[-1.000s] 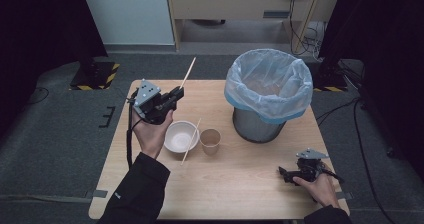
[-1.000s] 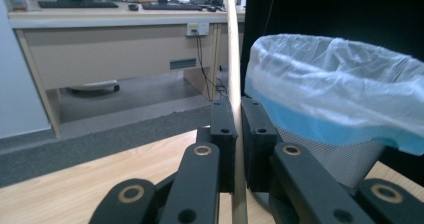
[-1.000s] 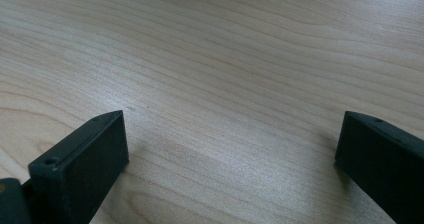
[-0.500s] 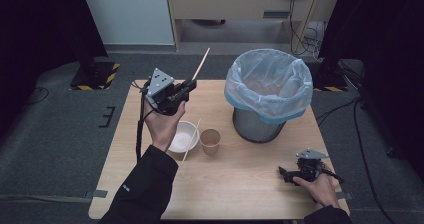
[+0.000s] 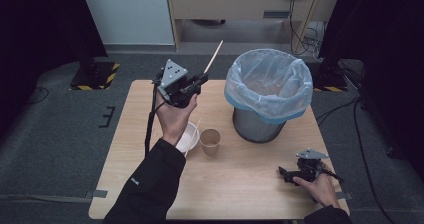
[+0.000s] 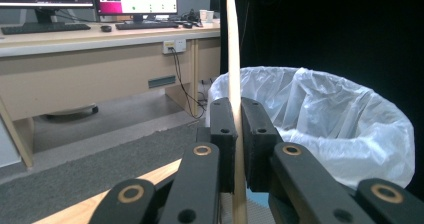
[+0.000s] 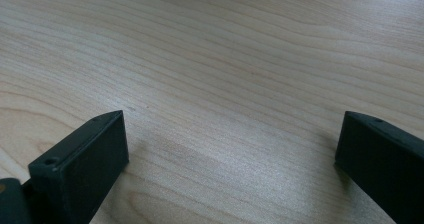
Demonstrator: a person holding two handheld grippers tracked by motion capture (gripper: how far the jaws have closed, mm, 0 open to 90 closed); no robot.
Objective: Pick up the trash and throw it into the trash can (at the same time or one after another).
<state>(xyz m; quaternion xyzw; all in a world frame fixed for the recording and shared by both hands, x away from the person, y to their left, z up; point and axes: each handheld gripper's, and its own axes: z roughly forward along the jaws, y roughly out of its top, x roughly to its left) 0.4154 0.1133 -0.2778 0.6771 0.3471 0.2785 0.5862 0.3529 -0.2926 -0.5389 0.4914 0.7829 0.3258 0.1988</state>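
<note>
My left gripper [image 5: 201, 79] is raised above the table's far left part, shut on a pale wooden chopstick [image 5: 215, 55]. The stick points up and away, toward the bin [image 5: 267, 84] lined with a white bag. In the left gripper view the chopstick [image 6: 233, 44] stands clamped between the two black pads of my left gripper [image 6: 237, 129], with the bin [image 6: 340, 119] just beyond. My right gripper [image 5: 286, 174] lies on the table near the front right corner. In the right gripper view its jaws [image 7: 230, 149] stand wide apart over bare wood, holding nothing.
A white bowl [image 5: 186, 136] with a second chopstick [image 5: 195, 131] across it sits mid-table, partly behind the left forearm. A brown paper cup [image 5: 210, 141] stands beside it. The wooden table [image 5: 240, 199] ends at dark carpet; desks stand behind.
The left hand has risen and moved right toward the bin, carrying the chopstick. The right hand and its gripper have stayed put.
</note>
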